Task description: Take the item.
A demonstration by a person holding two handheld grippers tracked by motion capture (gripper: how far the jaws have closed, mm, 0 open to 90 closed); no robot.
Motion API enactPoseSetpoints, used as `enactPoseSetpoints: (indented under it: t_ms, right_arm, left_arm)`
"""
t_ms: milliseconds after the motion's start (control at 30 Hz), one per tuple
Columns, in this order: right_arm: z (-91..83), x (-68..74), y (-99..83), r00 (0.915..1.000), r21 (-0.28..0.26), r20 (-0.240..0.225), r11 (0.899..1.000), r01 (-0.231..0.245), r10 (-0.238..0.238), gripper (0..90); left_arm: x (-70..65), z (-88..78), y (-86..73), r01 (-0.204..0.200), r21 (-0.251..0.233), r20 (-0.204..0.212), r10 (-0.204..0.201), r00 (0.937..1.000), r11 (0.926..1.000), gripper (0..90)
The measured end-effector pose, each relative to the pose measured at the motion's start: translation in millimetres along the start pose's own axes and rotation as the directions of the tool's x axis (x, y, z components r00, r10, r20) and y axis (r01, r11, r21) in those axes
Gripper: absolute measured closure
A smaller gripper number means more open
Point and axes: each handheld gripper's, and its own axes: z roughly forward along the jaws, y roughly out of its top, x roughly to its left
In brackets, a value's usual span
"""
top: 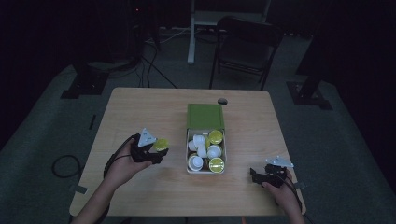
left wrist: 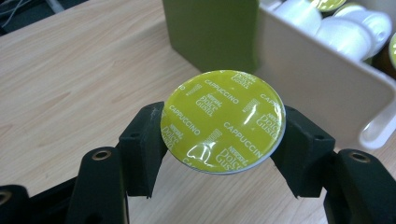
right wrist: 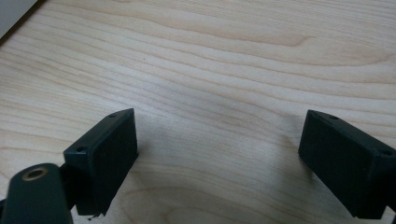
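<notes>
Clearly the thing in hand is a coffee capsule point(left wrist: 223, 120) with a yellow-green foil lid that reads "Cappuccino" and "Dolce Gusto". It sits between the two black jaws of the left gripper point(left wrist: 223, 140), which press on its rim from both sides, so the grip is closed on the capsule. In the high view this capsule point(top: 161, 144) is held above the wooden table point(top: 140, 107), just left of the white box point(top: 206, 171) and apart from it.

The box stands in the middle of the table, with a green lid or sleeve point(top: 205, 115) at its far end. Inside it lie several more capsules point(top: 205, 151); some show the white cup side, and three show the same yellow-green foil. In the left gripper view the white wall of the box point(left wrist: 322, 79) is right of the held capsule and farther away.

The right gripper point(top: 264, 175) rests near the right front corner of the table, well apart from the box. Its jaws stand wide open with only bare wood between them.

I judge the work as in the middle: one capsule is between box and table, but the pictures do not tell me if it goes in or comes out. No capsule lies loose on the table, and the box looks nearly full.
</notes>
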Motion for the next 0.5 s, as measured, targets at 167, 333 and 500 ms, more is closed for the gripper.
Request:
enactPoseSetpoints:
  t_ms: [167,333,500]
  right_arm:
    - [0.0,0.0,0.0,1.0,0.0,0.0,1.0,-0.001,0.001,11.2]
    - [0.0,0.0,0.0,1.0,0.0,0.0,1.0,0.0,0.0,11.2]
    - [0.0,0.0,0.0,1.0,0.0,0.0,1.0,0.0,0.0,11.2]
  left_arm:
    - [4.8,-3.2,-11.4,0.025,0.0,-0.006,-0.025,0.9997,0.9997,39.2]
    - [9.3,-5.3,-24.1,0.041,0.011,-0.013,-0.041,0.9991,0.9991,39.2]
    - [13.6,-7.9,-36.3,0.059,0.018,-0.026,-0.058,0.998,0.9981,39.2]
